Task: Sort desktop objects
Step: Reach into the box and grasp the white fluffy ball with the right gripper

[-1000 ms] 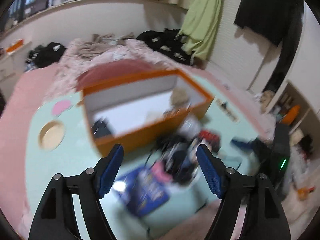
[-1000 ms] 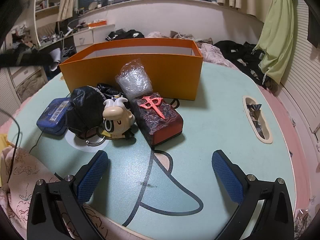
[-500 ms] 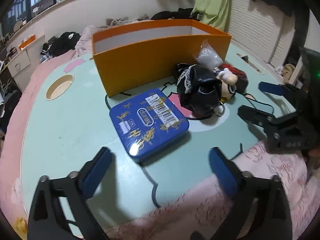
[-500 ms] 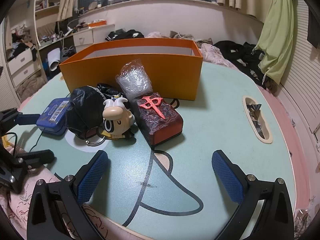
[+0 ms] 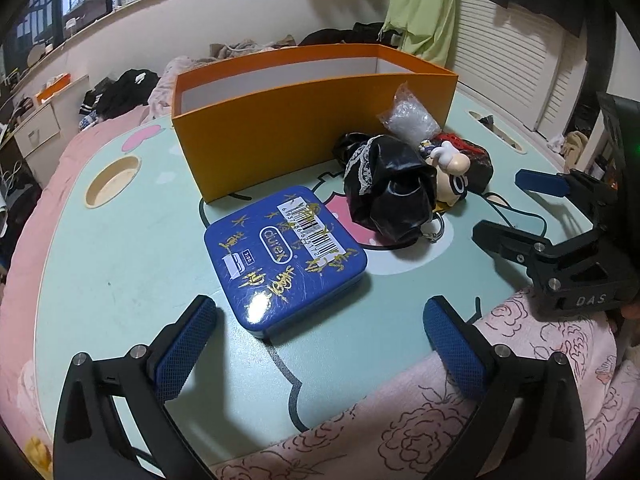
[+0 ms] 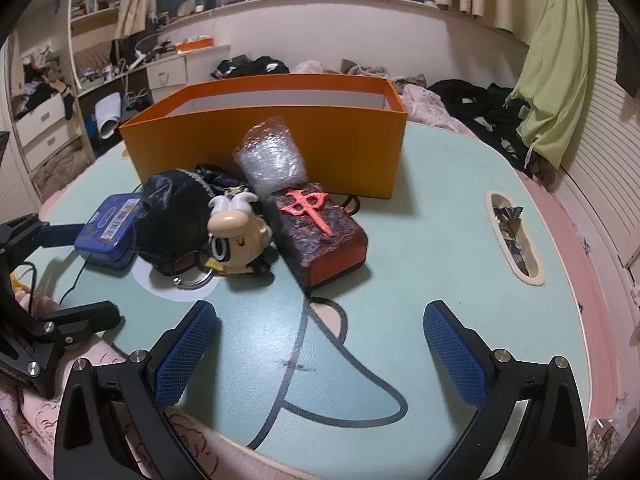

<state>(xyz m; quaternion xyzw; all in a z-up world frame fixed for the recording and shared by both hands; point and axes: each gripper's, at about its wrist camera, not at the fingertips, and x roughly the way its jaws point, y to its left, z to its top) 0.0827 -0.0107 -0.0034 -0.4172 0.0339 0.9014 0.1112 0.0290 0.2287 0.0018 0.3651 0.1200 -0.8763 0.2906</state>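
A blue tin lies flat on the mint table just ahead of my left gripper, which is open with nothing between its fingers. Behind the tin sit a black pouch, a cartoon figure keyring, a clear plastic bag and a dark red block with a red symbol. An open orange box stands behind them. My right gripper is open over bare table, nearer than the block. It also shows at the right of the left wrist view as the right gripper.
A round cup hollow is sunk in the table at the left. A long slot with wrappers lies at the right. A pink floral blanket covers the near table edge. A thin black cable runs by the pouch.
The left gripper has dropped and tilted down from above the box to just behind the blue tin, and its jaws have widened. The right gripper has stayed put.
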